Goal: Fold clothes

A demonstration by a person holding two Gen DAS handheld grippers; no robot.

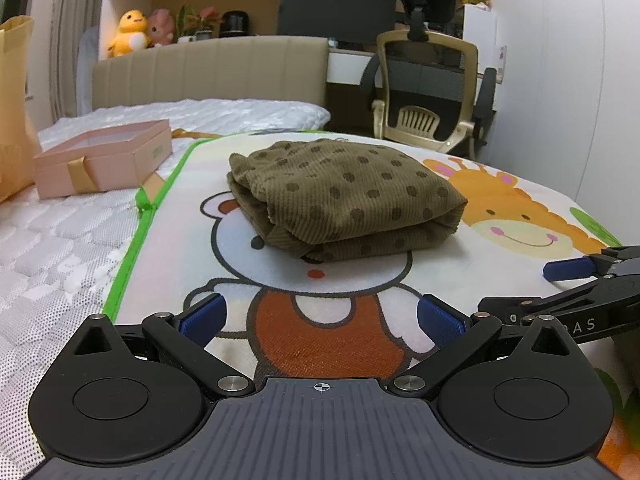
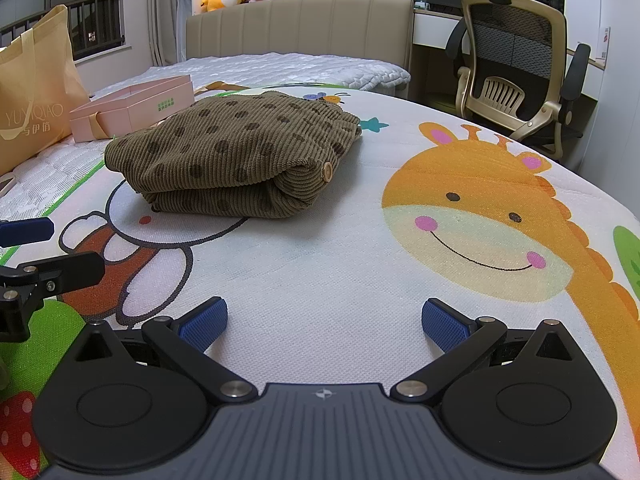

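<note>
A pink box (image 1: pixel 105 158) sits at the left on the white mattress (image 1: pixel 48 248), beside the cartoon mat (image 1: pixel 500 272). On the mat's bear print lies the olive dotted corduroy garment (image 1: pixel 340 196), folded into a thick bundle (1 pale button shows at its right end). Nearer the cameras, the left gripper (image 1: pixel 320 318) and right gripper (image 2: pixel 323 320) both stand spread wide, holding nothing, apart from the garment.
</note>
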